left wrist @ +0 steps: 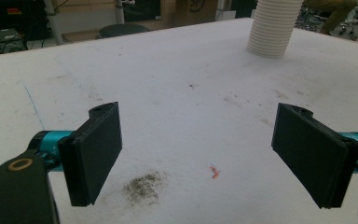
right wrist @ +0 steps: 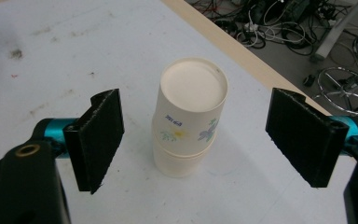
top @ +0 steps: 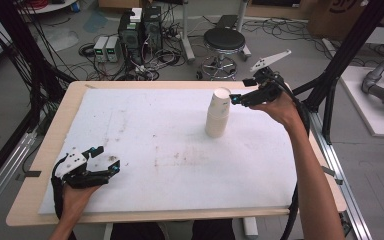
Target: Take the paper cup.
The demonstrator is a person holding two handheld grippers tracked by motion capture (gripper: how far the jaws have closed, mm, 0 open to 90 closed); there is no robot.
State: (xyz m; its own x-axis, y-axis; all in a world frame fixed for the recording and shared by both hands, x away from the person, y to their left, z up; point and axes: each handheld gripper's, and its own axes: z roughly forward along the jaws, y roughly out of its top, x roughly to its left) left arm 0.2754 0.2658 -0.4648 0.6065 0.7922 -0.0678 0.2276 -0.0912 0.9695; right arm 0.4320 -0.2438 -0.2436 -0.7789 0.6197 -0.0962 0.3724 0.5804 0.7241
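Observation:
A stack of upturned paper cups (top: pixel 218 112) stands upright on the white sheet (top: pixel 145 145), right of the middle. The top cup has a flower print, seen in the right gripper view (right wrist: pixel 189 116). My right gripper (top: pixel 241 90) hovers just right of the stack's top, held above the table. Its jaws are open and wide apart (right wrist: pixel 196 100), with the stack seen between them and untouched. My left gripper (top: pixel 108 157) rests low near the front left of the sheet, open with nothing between its pads (left wrist: pixel 198 154). From there the cup stack (left wrist: pixel 272 28) stands far off.
The sheet covers a wooden table (top: pixel 50 145) whose edge runs close behind the cups. A stool (top: pixel 224 42), computer boxes (top: pixel 140 30) and cables sit on the floor beyond. Black frame posts (top: pixel 340 60) rise at both sides. Small stains (left wrist: pixel 142 186) mark the sheet.

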